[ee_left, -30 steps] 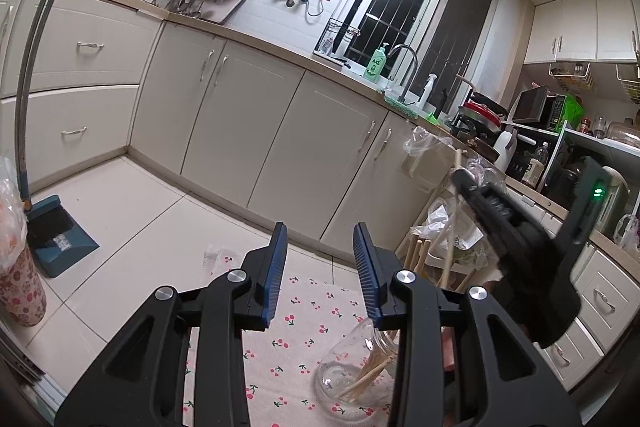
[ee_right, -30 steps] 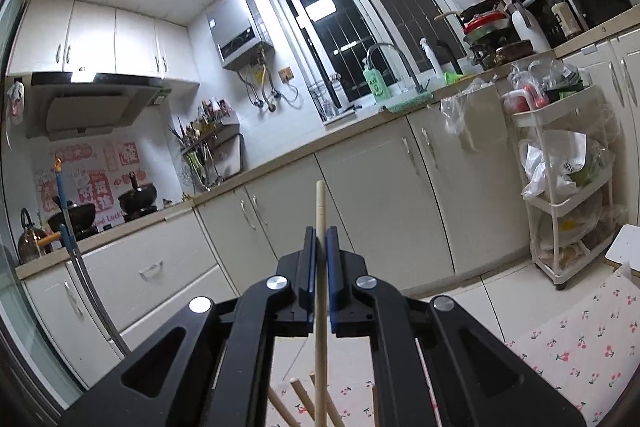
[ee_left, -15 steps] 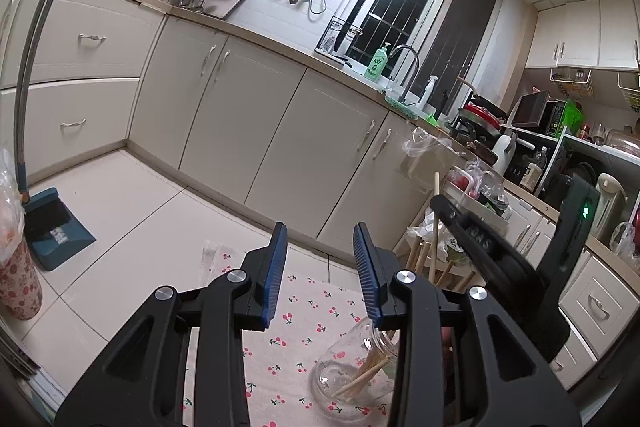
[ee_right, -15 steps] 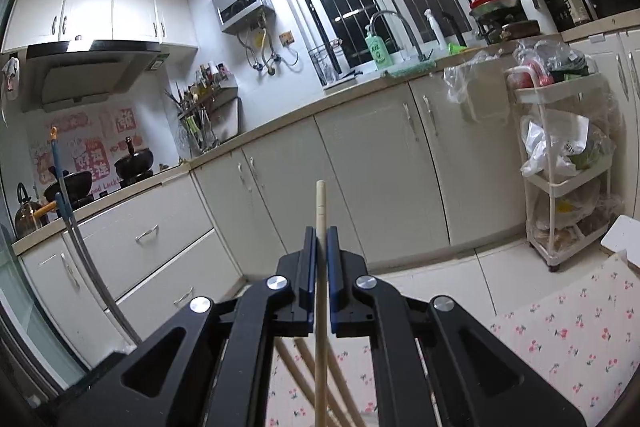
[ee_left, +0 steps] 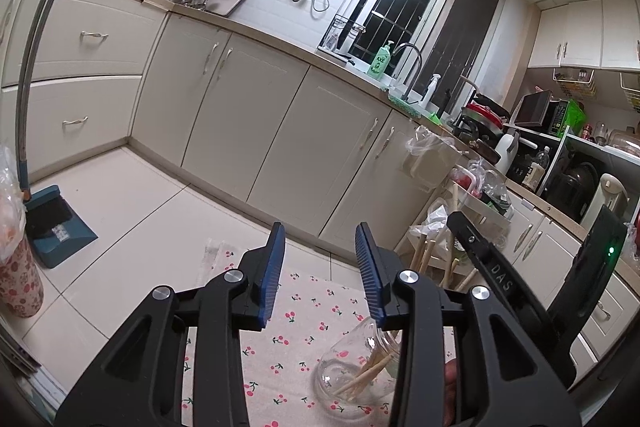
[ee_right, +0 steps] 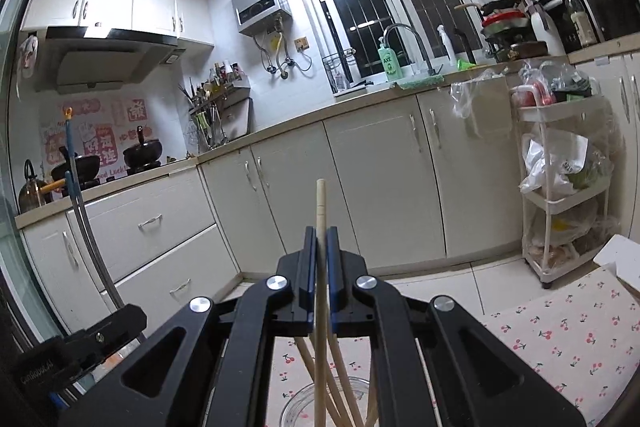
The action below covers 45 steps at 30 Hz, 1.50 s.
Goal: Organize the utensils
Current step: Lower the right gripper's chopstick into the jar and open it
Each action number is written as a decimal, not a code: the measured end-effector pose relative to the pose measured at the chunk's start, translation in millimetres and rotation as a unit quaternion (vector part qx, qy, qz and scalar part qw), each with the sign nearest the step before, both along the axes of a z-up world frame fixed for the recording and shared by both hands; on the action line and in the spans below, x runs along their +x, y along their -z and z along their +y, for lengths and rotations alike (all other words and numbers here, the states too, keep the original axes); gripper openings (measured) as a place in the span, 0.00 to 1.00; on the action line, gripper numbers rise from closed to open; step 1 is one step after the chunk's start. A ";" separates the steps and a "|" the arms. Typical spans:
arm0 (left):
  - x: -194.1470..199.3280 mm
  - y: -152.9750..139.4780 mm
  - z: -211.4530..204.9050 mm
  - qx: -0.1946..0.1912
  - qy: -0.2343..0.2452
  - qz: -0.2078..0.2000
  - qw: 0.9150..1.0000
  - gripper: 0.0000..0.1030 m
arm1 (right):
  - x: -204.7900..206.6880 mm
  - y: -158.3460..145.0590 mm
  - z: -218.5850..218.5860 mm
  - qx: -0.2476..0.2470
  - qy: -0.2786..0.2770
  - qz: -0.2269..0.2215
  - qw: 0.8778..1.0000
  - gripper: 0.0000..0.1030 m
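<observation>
Right tool [ee_right: 321, 243]: jaws together, clamped on a single wooden chopstick [ee_right: 320, 203]. Stick stands near upright, its top poking out above the blue pads, its lower part running down between the tool's arms toward the glass jar [ee_right: 296, 407] below. Whether its tip is inside the jar or touches it, can't tell; tool body hides that.

Jar is clear glass and sits on a white cloth with a cherry print [ee_right: 560, 339]. Several more chopsticks lean in it, fanned out at angles; in the right wrist view they cross behind the held stick.

Left tool [ee_left: 320, 259]: jaws apart, nothing between the blue pads. It hangs over the cherry cloth [ee_left: 312, 311], pointing slightly down toward the base cabinets [ee_left: 256, 123]. From this view the jar [ee_left: 352, 375] is low and right of centre, partly behind the tool's right finger, with chopstick ends visible through the glass at its bottom.

The right tool's black body [ee_left: 492, 275] shows at the right edge of the left wrist view, above the jar, green LED lit on its mount.

Background: dustpan [ee_left: 56, 223] on the floor tiles at left, sink tap [ee_left: 412, 67] and green soap bottle [ee_left: 379, 59] under the window.
</observation>
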<state>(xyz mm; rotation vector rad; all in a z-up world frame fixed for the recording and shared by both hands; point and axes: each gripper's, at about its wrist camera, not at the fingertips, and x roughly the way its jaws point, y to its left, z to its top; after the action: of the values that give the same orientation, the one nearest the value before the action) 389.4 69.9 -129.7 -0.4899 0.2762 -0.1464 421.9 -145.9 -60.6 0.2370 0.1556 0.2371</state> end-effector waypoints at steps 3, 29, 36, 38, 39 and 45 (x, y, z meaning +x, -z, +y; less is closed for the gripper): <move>-0.9 1.8 0.1 -0.002 -0.001 0.002 1.000 0.34 | 2.4 -2.4 -7.0 0.021 -0.005 0.003 1.000 0.06; -0.2 7.6 -0.5 -0.019 0.001 0.010 1.000 0.34 | -5.4 -15.5 3.3 0.026 0.012 -0.023 0.999 0.06; -0.8 6.7 0.0 -0.021 0.001 0.011 1.000 0.35 | -17.9 3.1 6.6 -0.015 0.001 0.004 1.000 0.06; -0.9 6.3 -0.2 -0.020 0.001 0.010 1.000 0.35 | -20.7 8.5 10.1 -0.033 -0.003 0.011 0.999 0.06; -0.7 6.1 0.0 -0.020 0.001 0.010 1.000 0.36 | -21.0 10.1 11.4 -0.040 -0.004 0.015 0.999 0.06; -4.3 0.6 -5.9 -0.002 -0.005 0.009 1.000 0.37 | -26.2 16.8 4.2 -0.058 -0.003 0.045 0.997 0.29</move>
<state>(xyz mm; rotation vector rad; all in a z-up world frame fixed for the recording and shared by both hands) 385.1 64.0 -130.3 -0.4974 0.2905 -0.1331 395.7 -141.7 -77.4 0.1320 0.2594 0.2228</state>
